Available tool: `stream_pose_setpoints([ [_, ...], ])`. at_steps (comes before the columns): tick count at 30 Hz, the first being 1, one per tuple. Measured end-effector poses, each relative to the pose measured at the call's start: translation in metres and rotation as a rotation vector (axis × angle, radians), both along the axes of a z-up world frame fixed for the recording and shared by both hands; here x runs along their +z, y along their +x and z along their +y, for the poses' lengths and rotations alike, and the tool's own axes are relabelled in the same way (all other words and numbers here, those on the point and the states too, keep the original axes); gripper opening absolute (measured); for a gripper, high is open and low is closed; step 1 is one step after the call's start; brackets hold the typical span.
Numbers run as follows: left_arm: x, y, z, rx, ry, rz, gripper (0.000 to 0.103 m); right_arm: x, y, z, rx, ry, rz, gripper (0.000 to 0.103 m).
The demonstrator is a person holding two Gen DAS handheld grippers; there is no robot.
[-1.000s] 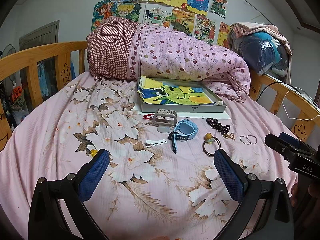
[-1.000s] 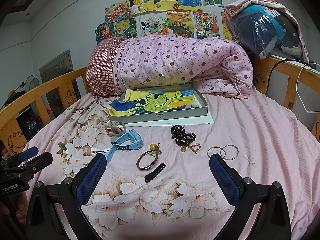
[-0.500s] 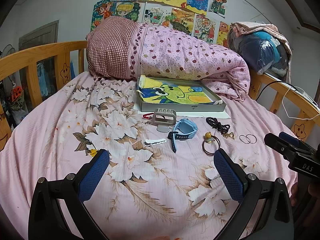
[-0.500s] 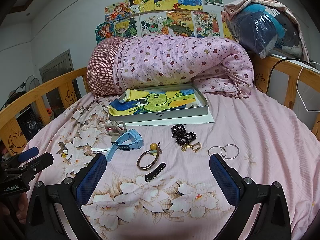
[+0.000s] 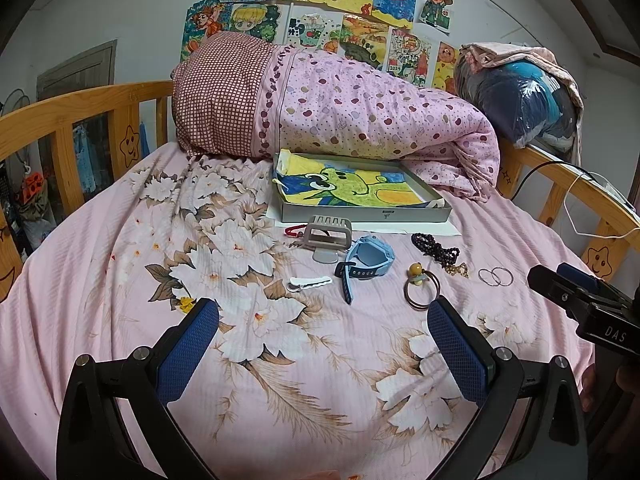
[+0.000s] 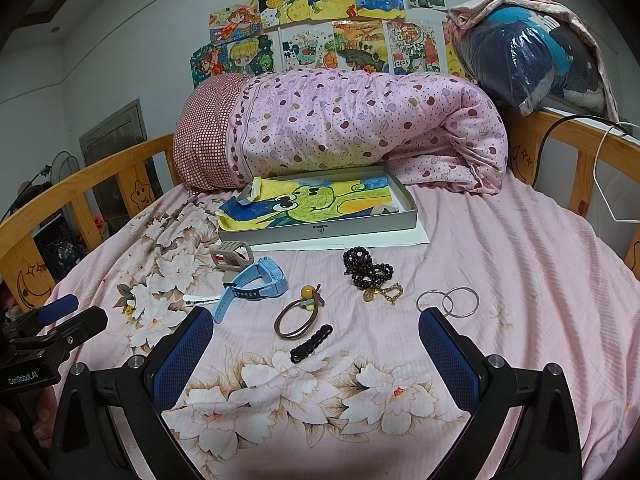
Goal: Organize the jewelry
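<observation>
Now both grippers hang over the bed (image 5: 100, 280) with fingers spread wide and nothing between them: the left gripper (image 5: 322, 332) near the white clip (image 5: 310, 282), the right gripper (image 6: 316, 340) just short of the black clip (image 6: 311, 343). Jewelry lies scattered on the sheet in front of the tray (image 6: 320, 230), which holds a dinosaur drawing (image 6: 308, 204). Left to right in the right view: a grey strap (image 6: 232, 256), a blue watch (image 6: 256, 284), a brown hair tie (image 6: 298, 314) with a yellow bead, dark beads (image 6: 366, 268) touching a gold chain (image 6: 384, 293), and two linked rings (image 6: 448, 302). Behind the tray lies a rolled quilt (image 6: 360, 128).
</observation>
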State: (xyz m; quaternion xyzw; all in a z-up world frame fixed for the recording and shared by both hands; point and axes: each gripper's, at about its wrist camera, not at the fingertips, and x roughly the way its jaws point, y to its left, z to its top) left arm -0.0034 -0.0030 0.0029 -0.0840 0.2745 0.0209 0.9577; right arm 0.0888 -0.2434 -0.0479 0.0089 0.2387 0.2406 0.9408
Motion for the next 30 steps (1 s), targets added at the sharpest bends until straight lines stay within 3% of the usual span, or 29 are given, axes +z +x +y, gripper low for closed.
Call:
stream_pose_setpoints([
  [22, -0.012, 0.002, -0.007, 0.010, 0.003, 0.022, 0.102, -0.007, 0.003, 0.001, -0.015, -0.016, 0.019, 0.103],
  [30, -0.029, 0.028, 0.012, -0.017, -0.044, 0.142, 0.102, -0.034, 0.030, 0.007, 0.055, -0.021, 0.217, 0.103],
])
